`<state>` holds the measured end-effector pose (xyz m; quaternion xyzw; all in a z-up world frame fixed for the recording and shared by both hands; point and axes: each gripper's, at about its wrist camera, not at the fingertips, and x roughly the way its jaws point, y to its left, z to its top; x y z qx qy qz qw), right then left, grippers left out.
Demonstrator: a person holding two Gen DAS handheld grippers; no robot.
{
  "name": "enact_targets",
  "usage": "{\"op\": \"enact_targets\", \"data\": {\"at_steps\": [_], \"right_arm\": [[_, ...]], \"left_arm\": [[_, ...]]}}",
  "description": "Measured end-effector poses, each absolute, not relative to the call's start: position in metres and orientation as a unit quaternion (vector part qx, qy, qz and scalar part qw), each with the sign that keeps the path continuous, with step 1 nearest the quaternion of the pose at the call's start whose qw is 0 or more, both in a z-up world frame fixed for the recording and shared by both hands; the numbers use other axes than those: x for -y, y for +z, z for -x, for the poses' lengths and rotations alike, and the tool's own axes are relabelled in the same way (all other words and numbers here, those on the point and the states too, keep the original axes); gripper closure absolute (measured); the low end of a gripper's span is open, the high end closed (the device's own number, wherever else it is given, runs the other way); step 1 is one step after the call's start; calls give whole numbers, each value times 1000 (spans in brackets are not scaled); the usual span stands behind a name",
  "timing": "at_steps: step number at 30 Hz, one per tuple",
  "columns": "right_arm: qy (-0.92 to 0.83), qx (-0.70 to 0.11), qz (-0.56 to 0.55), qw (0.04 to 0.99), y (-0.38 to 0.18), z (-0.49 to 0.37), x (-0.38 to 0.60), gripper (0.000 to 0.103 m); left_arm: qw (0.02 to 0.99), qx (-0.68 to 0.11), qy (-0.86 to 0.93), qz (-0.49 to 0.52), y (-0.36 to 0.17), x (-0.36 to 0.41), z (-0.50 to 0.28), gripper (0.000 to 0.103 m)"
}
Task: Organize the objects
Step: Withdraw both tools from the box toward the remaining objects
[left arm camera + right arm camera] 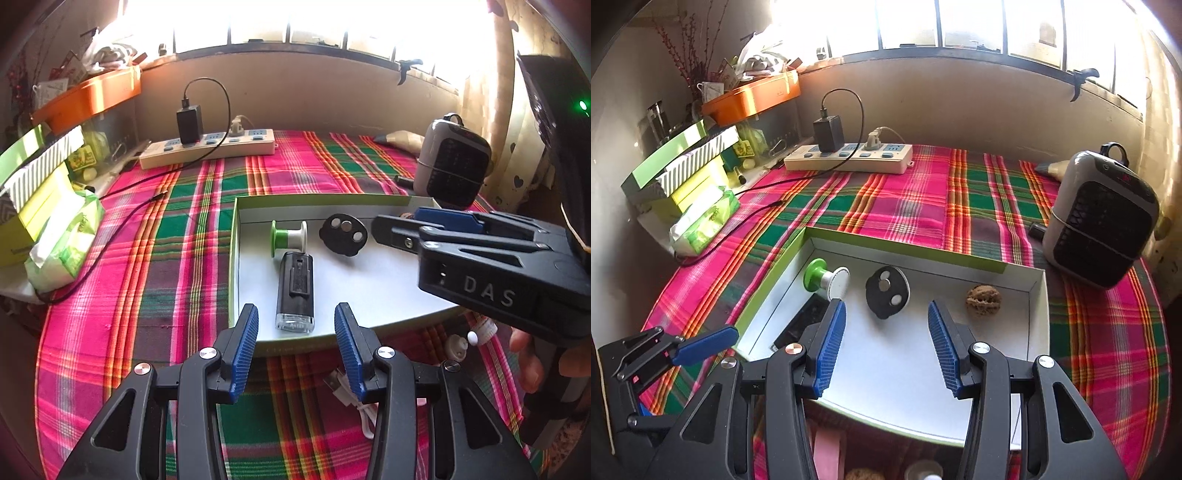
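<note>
A white tray with a green rim (pixel 232 258) (pixel 905 243) lies on the plaid cloth. In it are a green and white spool (pixel 288 238) (pixel 827 280), a black disc with three silver spots (pixel 343 234) (pixel 887 297), a black lighter-like stick (pixel 295 288) (pixel 803 321) and a walnut (pixel 983 300). My left gripper (pixel 297 306) (pixel 701 345) hovers open at the tray's near edge. The stick lies free just beyond its tips. My right gripper (pixel 886 306) (pixel 391 229) is open and empty above the tray, near the disc.
A power strip with a charger (pixel 207 147) (pixel 849 155) sits at the back. A small heater (pixel 452 162) (pixel 1104 218) stands to the right. Stacked boxes and a tissue pack (pixel 55 236) crowd the left. A white cable (pixel 354 402) lies in front of the tray.
</note>
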<state>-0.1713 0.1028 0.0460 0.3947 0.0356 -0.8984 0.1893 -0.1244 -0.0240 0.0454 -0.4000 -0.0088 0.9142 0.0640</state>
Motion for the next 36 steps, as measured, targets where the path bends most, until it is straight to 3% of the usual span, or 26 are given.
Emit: {"op": "enact_targets", "data": {"at_steps": [17, 36], "right_arm": [[-919, -4, -375, 120, 44, 86, -154, 55], [-910, 13, -407, 83, 8, 65, -193, 51]], "left_arm": [[114, 33, 909, 399, 43, 41, 84, 62], [155, 7, 875, 458, 12, 9, 78, 60]]}}
